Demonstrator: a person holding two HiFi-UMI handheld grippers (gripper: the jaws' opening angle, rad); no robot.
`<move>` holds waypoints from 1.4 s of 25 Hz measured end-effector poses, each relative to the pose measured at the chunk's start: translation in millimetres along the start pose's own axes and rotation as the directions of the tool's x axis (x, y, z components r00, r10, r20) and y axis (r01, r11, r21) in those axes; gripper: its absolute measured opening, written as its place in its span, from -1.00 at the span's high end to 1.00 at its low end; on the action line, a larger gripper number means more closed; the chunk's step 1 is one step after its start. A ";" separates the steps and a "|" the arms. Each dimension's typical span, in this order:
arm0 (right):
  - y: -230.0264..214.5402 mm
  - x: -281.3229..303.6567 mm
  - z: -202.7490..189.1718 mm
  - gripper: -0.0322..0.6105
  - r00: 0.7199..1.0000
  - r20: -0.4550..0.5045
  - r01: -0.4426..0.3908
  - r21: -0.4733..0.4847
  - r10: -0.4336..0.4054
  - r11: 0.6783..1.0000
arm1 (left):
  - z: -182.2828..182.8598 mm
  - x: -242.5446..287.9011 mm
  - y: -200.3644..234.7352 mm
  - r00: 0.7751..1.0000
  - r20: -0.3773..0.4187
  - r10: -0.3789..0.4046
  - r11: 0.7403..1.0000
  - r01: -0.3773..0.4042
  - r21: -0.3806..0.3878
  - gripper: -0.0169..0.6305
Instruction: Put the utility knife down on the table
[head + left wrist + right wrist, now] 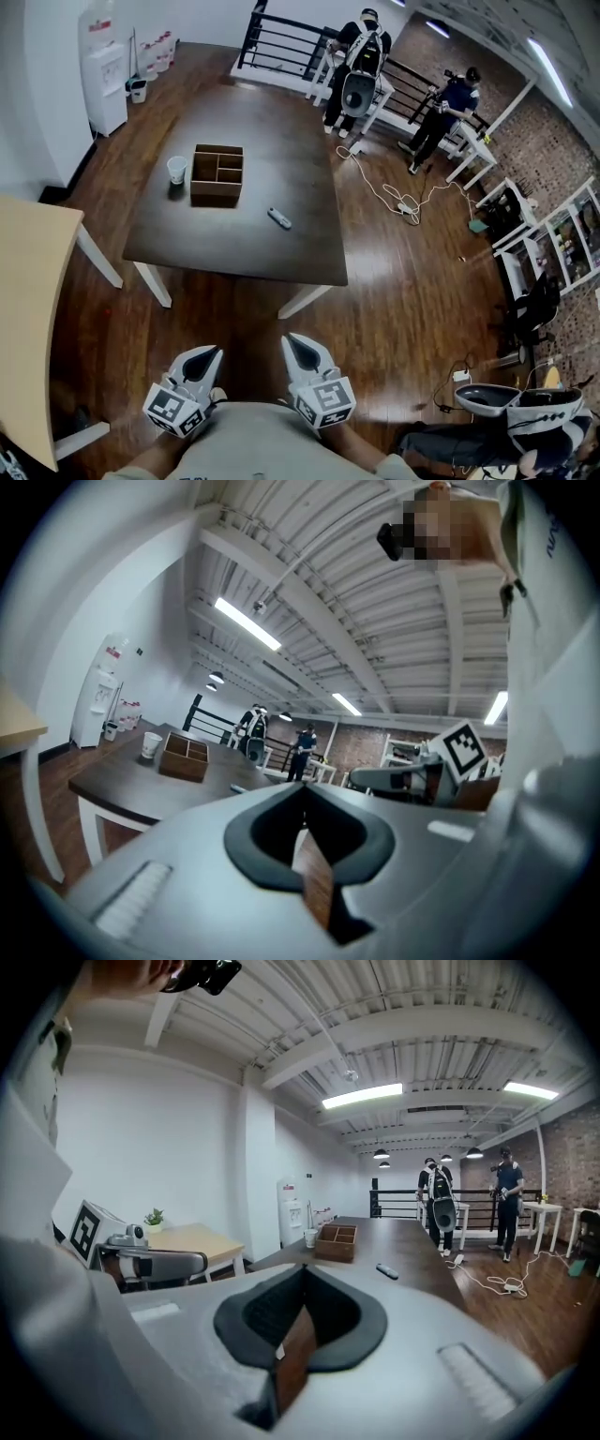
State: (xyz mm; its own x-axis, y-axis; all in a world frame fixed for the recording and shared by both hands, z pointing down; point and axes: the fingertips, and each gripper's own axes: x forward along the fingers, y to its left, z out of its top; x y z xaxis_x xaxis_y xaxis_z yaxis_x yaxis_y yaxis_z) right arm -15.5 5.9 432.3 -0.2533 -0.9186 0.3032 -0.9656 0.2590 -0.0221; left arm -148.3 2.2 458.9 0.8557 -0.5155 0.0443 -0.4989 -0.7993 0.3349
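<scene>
The utility knife, small and grey, lies flat on the dark table to the right of a wooden divided box; it also shows in the right gripper view and the left gripper view. Both grippers hover over the wooden floor close to my body, well short of the table's near edge. My left gripper is shut with nothing between its jaws. My right gripper is likewise shut and empty. Both point toward the table.
A white cup stands left of the box. A beige table sits at my left, a water dispenser by the far wall. Two people stand beyond the table near a railing; cables trail over the floor at right.
</scene>
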 end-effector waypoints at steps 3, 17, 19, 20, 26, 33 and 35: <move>-0.7 -26.2 4.2 0.89 0.999 0.031 0.008 0.002 -0.008 1.000 | -2.1 1.2 -26.1 1.000 0.002 -0.031 1.000 0.031 0.006 0.94; -26.7 -156.0 -55.6 0.89 0.997 0.077 -0.008 0.059 0.003 0.998 | -55.5 25.5 -166.3 0.995 -0.063 -0.081 0.993 0.086 0.085 0.94; -28.0 -172.1 -61.8 0.89 0.996 0.080 -0.032 0.057 0.028 0.998 | -61.2 25.8 -187.0 0.994 -0.072 -0.076 0.992 0.083 0.099 0.94; -28.9 -179.9 -65.0 0.90 0.996 0.081 -0.044 0.057 0.039 0.997 | -64.5 25.7 -196.8 0.994 -0.077 -0.075 0.990 0.083 0.110 0.94; -24.3 -208.7 -82.7 0.90 0.990 0.085 -0.117 0.064 0.111 0.991 | -80.8 14.9 -227.4 0.995 -0.095 -0.027 0.990 0.040 0.136 0.94; -20.2 -221.3 -82.6 0.90 0.979 0.119 -0.167 0.016 0.164 0.986 | -85.6 3.3 -241.3 0.997 -0.078 0.023 0.986 -0.010 0.167 0.94; -17.5 -222.1 -82.0 0.90 0.977 0.122 -0.175 -0.001 0.174 0.985 | -85.3 1.4 -239.8 0.997 -0.070 0.035 0.987 -0.023 0.158 0.94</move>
State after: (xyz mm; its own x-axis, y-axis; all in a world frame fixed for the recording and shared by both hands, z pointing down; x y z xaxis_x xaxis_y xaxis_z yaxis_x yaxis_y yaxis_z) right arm 62.4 229.8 443.4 -0.4223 -0.8892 0.1762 -0.9064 0.4158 -0.0742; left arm -15.8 219.5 459.0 0.8454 -0.5200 0.1221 -0.5341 -0.8259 0.1804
